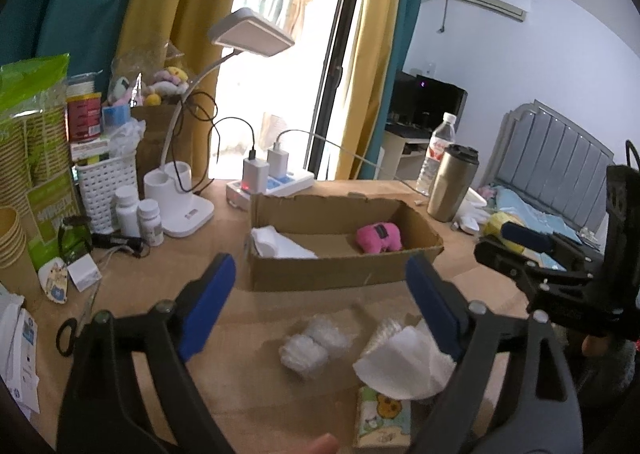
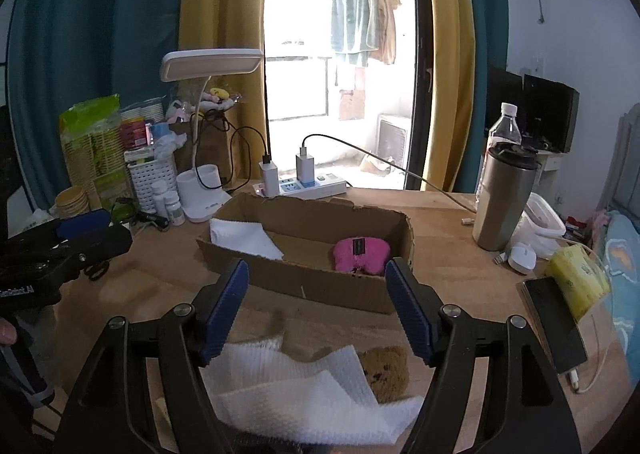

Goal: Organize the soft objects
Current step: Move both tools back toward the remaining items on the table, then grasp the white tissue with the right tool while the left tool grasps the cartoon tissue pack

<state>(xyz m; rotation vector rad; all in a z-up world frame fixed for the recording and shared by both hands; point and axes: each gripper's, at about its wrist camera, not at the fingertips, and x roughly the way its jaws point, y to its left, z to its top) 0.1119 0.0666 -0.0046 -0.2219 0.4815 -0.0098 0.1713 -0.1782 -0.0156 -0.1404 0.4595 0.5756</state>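
Left claw (image 1: 320, 306): hovering with its blue-padded fingers (image 1: 208, 306) spread wide, gripping nothing.
Right claw (image 2: 316, 306): likewise gaping, its fingers (image 2: 412, 314) standing well apart with nothing between them.
Relative pose: both pointing forward, side by side, each showing at the edge of the other's view.
Person's hand: only a fingertip (image 1: 322, 444) peeking in at the lower edge.

tissue pack (image 1: 384, 420) half hidden, bear sponge (image 2: 386, 372) part-covered

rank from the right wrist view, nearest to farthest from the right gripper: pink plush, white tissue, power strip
1. white tissue, just below the right gripper
2. pink plush, in the cardboard box's right end
3. power strip, behind the box
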